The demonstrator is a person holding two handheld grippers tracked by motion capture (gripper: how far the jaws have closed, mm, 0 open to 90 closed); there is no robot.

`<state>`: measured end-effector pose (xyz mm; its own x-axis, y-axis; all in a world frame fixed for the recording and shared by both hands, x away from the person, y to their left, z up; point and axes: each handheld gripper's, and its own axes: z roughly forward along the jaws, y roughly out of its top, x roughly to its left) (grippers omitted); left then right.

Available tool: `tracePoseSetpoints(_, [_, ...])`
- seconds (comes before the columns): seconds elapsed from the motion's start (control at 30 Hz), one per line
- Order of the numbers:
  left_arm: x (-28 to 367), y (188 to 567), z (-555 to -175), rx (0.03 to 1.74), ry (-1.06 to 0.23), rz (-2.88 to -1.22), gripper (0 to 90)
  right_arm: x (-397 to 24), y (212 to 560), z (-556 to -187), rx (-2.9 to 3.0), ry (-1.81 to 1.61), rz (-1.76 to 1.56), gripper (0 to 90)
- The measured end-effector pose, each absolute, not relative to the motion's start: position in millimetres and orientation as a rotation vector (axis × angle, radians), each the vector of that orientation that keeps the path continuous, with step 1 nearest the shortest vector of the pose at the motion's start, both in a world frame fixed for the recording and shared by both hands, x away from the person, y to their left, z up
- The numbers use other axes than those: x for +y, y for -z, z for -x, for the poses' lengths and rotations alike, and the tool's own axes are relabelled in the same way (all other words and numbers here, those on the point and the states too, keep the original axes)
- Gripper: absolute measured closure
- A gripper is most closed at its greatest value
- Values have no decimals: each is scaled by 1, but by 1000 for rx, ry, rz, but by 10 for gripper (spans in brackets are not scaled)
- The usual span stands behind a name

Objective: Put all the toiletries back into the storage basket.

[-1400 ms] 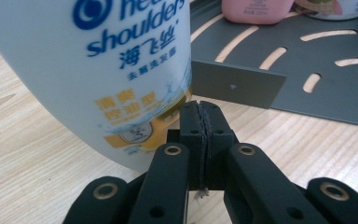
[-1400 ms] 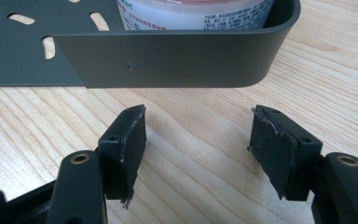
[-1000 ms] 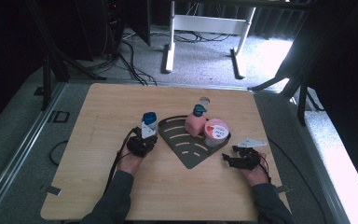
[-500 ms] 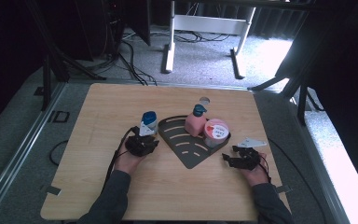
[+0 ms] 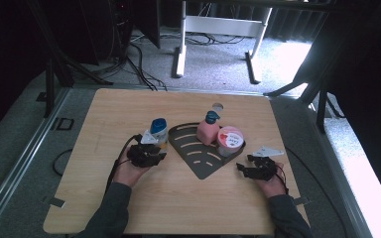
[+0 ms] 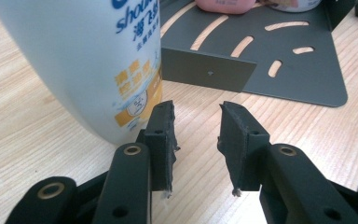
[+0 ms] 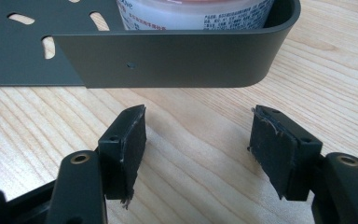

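The left gripper has just been opening; its jaws stand apart with nothing between them, released beside the white shampoo bottle with a blue cap, which stands on the wooden table just left of the dark grey slotted metal tray. The right gripper is spread wide and empty before the tray's rim.

We note a white bottle with blue cap, a pink bottle, a dark grey slotted tray, and a pale wood-grain tabletop.

Table evenly lit; floor glare at upper right, dark surroundings. High view soft; bottle blurred close-up.
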<state>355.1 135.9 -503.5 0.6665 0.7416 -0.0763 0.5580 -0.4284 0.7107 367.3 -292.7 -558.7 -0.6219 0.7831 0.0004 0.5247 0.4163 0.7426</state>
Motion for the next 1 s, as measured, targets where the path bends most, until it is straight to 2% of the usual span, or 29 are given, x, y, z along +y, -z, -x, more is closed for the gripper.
tracePoseSetpoints(0.17, [142,499,-356,985,-256,-2120,558,-293,559,-367,2330,-1036,-1124,357])
tracePoseSetpoints(0.57, [156,489,-356,992,-328,-2146,526,-293,559,-367,2330,-1037,-1125,357])
tracePoseSetpoints(1.0, [162,483,-366,1048,-409,-2131,421,-293,559,-367,2330,-1037,-1125,357])
